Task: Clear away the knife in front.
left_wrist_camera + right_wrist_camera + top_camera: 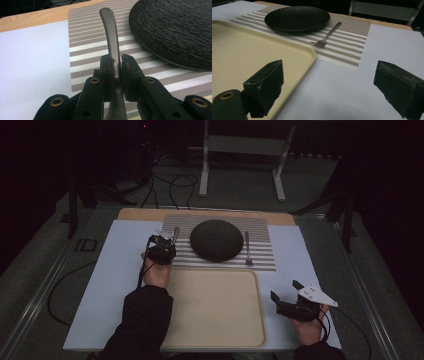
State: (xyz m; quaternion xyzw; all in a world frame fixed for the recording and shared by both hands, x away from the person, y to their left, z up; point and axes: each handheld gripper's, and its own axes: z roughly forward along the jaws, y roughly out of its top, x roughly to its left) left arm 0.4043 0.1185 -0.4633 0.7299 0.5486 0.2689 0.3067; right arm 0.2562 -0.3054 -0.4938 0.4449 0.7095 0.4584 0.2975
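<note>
High view: your left gripper (166, 241) sits at the left edge of the striped placemat (260, 255), just beside the black plate (216, 240); a fork (247, 248) lies right of the plate; the beige tray (215, 307) is bare; your right gripper (286, 293) hovers over the white table cover (112, 285) right of the tray. Left gripper view: jaws clamped on a metal utensil handle (111, 37), which kind I cannot tell; the grip looks centred, so lift straight and keep the handle clear of the plate rim. Right gripper view: jaws spread wide, holding nothing; tray, plate and fork lie ahead; keep that hand parked well apart.
</note>
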